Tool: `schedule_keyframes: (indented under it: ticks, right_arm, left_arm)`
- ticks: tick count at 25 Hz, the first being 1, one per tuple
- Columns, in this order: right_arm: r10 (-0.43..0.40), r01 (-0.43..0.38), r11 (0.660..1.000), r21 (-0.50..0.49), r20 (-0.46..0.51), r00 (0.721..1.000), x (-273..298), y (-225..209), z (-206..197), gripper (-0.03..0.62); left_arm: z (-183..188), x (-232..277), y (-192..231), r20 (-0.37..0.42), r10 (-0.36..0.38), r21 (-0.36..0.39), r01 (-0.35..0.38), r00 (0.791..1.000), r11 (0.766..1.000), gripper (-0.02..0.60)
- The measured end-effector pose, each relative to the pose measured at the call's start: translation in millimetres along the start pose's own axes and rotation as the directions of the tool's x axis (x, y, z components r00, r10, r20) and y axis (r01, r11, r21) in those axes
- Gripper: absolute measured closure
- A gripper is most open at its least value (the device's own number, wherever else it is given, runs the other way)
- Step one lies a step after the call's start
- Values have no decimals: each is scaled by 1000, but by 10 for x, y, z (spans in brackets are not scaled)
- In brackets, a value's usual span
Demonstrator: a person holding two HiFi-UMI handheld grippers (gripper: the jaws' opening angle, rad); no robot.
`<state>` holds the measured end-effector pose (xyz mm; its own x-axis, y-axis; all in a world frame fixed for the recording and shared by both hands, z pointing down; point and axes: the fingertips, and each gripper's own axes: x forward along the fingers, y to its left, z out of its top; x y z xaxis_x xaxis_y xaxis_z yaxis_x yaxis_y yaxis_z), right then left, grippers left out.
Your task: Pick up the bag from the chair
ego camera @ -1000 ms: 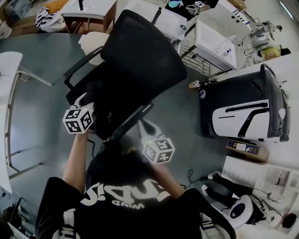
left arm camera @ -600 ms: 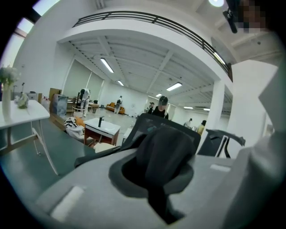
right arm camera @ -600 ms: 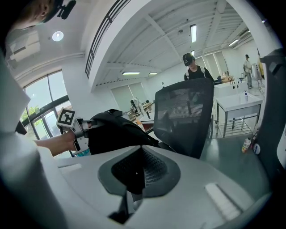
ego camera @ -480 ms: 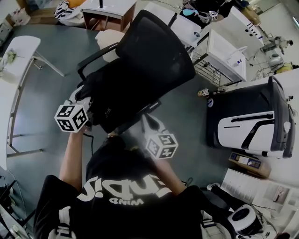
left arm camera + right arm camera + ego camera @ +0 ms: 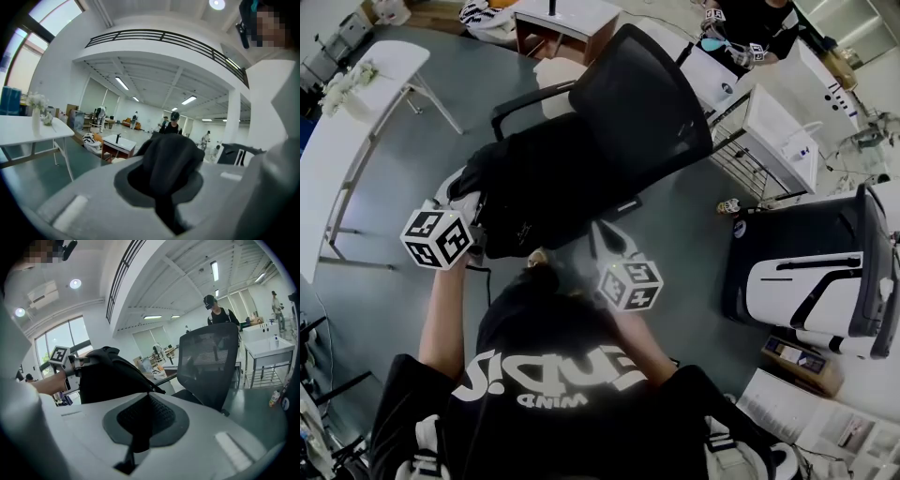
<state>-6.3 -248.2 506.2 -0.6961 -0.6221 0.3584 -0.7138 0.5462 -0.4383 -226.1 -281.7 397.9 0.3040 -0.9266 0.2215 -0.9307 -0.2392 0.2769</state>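
Observation:
The black bag hangs in front of the black mesh office chair, between it and me. My left gripper is shut on the bag's left end. In the left gripper view, black fabric bulges out of the closed left gripper. My right gripper is at the bag's lower right edge. In the right gripper view the right gripper pinches a black mesh part, with the rest of the bag to the left and the chair behind.
A white table stands at the left. A black and white case sits at the right, with a white wire-frame cart above it. A wooden desk and a person are at the far side.
My head view has swung, so the chair sits further up and right. Both grippers have kept their hold on the bag, which has come a little away from the chair towards me.

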Motion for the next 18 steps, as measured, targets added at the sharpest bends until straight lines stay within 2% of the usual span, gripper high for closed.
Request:
schedule_keyframes:
  ticks: [9, 12, 18]
  right_arm:
    - [113, -114, 993, -22, -51, 992, -541, 231, -364, 592]
    - [131, -133, 991, -30, -64, 989, -725, 265, -442, 592]
    - [155, -159, 986, -48, -83, 984, -891, 404, -591, 592]
  left_arm:
    - [40, -958, -345, 85, 151, -22, -149, 985, 989, 554]
    - [56, -1240, -517, 95, 180, -2, -181, 979, 984, 554]
    - [-87, -1817, -620, 97, 231, -54, -227, 968, 972, 554]
